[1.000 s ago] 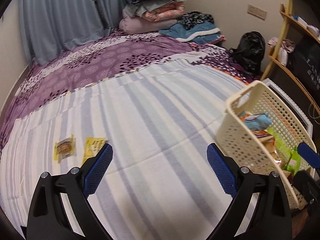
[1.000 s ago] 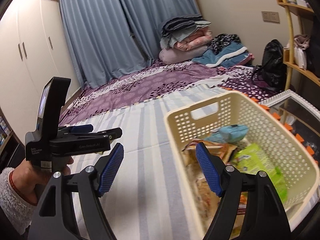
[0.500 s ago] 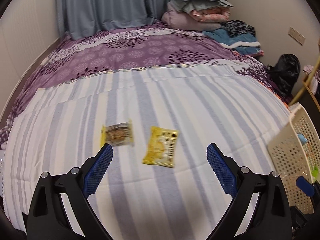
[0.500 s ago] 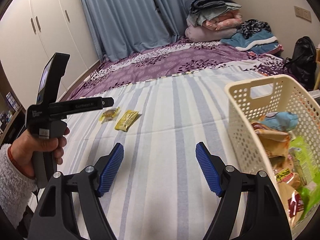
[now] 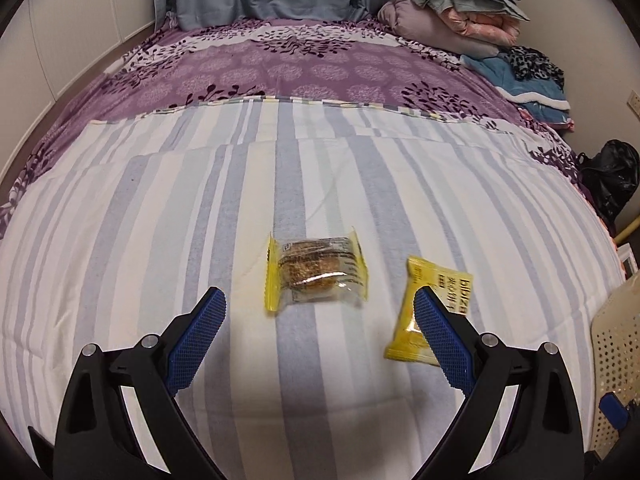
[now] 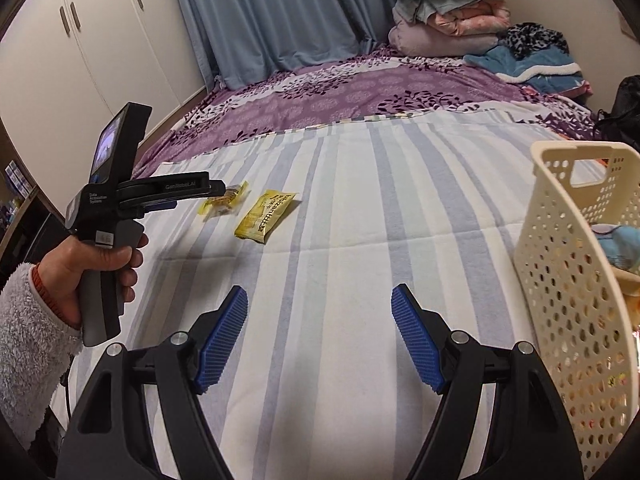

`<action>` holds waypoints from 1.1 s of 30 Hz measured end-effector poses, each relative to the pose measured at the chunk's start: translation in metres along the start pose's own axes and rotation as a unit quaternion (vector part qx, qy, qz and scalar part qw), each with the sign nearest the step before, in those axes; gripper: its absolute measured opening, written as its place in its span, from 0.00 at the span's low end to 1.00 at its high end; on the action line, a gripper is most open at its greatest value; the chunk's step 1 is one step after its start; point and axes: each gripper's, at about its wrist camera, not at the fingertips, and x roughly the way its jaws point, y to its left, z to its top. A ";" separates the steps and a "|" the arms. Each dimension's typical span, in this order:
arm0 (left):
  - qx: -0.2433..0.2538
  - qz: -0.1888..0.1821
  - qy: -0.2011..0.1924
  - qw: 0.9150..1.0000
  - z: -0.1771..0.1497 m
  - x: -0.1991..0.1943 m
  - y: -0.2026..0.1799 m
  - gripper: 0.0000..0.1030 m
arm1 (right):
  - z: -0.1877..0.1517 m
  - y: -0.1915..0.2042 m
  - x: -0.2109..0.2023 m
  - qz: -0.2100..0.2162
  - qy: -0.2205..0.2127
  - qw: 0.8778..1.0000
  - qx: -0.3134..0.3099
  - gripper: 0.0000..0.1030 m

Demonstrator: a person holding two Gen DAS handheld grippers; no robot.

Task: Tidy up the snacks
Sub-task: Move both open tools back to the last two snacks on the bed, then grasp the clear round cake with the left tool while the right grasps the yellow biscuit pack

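The left gripper is hanging over the blue-and-white striped bedsheet with its jaws spread wide and nothing between them, pointing at the clear cake packet with yellow crimped ends. Taking that packet as the landmark, the flat yellow foil snack packet is lying just to its right, partly hidden behind the right-hand blue pad. The cream perforated plastic basket, already holding snacks, is sitting well off to the right at the bed's edge. The right gripper is waiting near the basket, jaws parted and empty.

My worry is that those wide jaws may be straddling both packets, so closing could catch the yellow one too. The slick wrapper might also slide on the soft sheet, or the pads could bunch up fabric.
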 end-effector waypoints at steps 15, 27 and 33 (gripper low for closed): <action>-0.009 -0.013 0.022 1.000 0.012 0.050 0.013 0.93 | 0.012 0.023 0.046 0.006 0.031 0.999 -0.018 0.72; -0.010 -0.021 -0.008 1.000 0.010 0.041 0.024 0.53 | 0.027 0.040 0.089 0.002 0.045 0.998 -0.036 0.72; -0.014 -0.019 -0.024 0.999 0.005 0.023 0.036 0.53 | 0.042 0.055 0.119 0.000 0.051 0.997 -0.050 0.72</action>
